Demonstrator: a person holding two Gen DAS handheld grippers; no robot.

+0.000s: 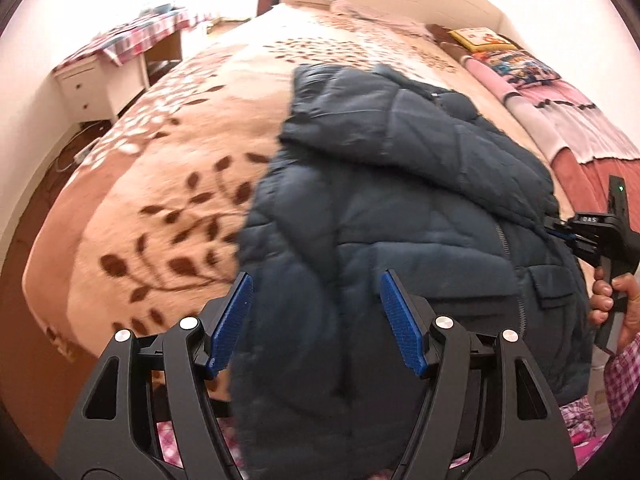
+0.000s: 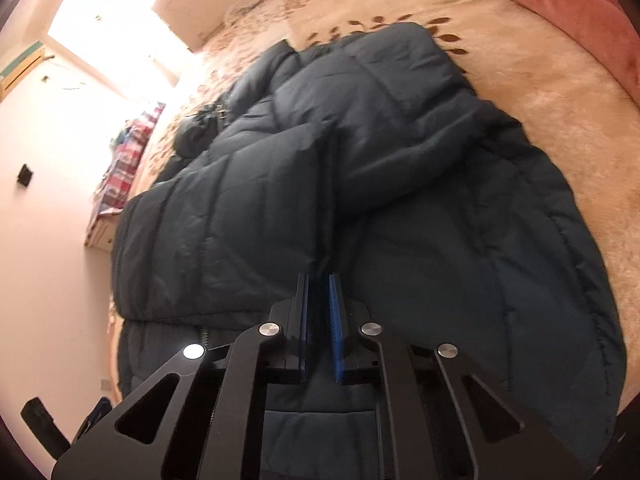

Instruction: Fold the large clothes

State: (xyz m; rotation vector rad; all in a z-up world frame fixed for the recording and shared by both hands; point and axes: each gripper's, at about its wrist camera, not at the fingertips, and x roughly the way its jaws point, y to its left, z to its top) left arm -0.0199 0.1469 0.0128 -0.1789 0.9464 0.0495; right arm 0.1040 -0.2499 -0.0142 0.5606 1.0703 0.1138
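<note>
Lying spread on the leaf-patterned blanket (image 1: 172,168), the dark quilted jacket (image 1: 400,208), directly ahead of both tongs, one side panel or sleeve already folded over the body. Hovering just above the near hem, the left gripper (image 1: 316,320), blue pads (image 1: 234,320) well apart and holding nothing, cloth showing in the gap between them. Pinching what looks like a ridge of jacket fabric near the zipper (image 2: 204,334), the right gripper (image 2: 318,320), pads drawn almost together with dark cloth between them; seen from the left wrist view, sitting at the jacket's right edge beside the flap pocket (image 1: 554,292).

Judging the step: drawing the gripped edge across to make the next fold.

Risking, from here:
- slipping of the thin pinch, since puffy slick quilting tends to squeeze out from a shallow grip under pull
- dragging the whole jacket along the plush blanket instead of folding it, with the left tongs not yet pinning anything down
- springing back of the already folded panel, padded filling resisting a crease
- catching only the outer shell layer, leaving the lower layer behind and bunching the fold
- snagging a pad on the zipper teeth close beside the right tongs
</note>
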